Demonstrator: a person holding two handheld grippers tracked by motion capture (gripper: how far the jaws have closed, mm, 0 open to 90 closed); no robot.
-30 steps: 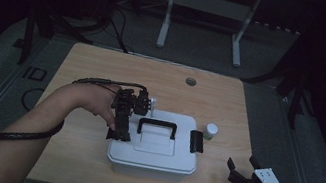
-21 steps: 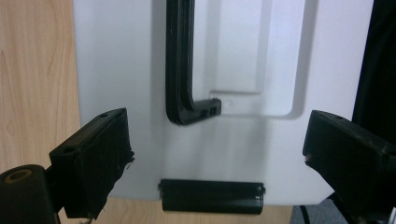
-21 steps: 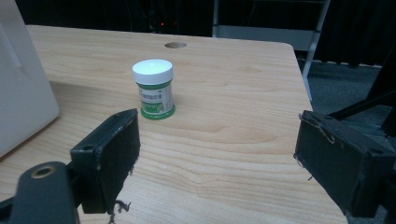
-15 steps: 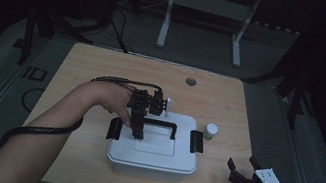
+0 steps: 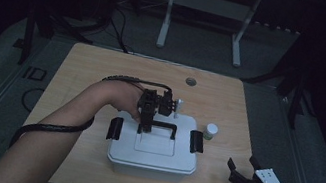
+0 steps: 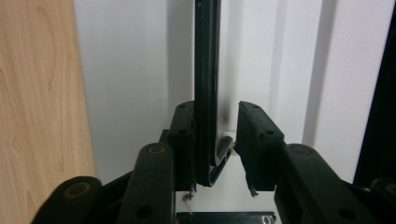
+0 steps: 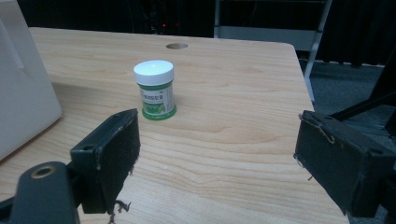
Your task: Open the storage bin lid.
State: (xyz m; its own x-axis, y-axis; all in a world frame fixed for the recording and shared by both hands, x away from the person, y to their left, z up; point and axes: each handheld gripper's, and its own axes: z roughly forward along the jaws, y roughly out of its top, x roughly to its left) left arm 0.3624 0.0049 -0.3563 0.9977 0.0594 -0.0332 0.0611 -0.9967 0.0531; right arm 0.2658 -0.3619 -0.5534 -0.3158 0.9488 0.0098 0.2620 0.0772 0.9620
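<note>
A white plastic box (image 5: 152,153) with a black carry handle (image 5: 165,125) stands in the middle of the table. My left gripper (image 5: 145,128) points down over the handle's left end. In the left gripper view the handle (image 6: 206,70) runs up between the jaws of the left gripper (image 6: 215,140), which have just been closing. The left pad lies against the handle and a narrow gap remains at the right pad. My right gripper (image 5: 243,162) rests open near the table's front right corner. The right gripper (image 7: 217,149) faces a small white-capped green bottle (image 7: 155,91) with nothing between its jaws.
Black latches sit on the box's left side (image 5: 115,129) and right side (image 5: 196,141). The bottle (image 5: 211,131) stands just right of the box. A round hole (image 5: 190,81) is in the wooden table (image 5: 83,72) toward the back. A metal frame stands on the floor beyond.
My left gripper moved right from the box's left latch to the handle's left end, and its jaws narrowed around the handle. The right gripper stayed still.
</note>
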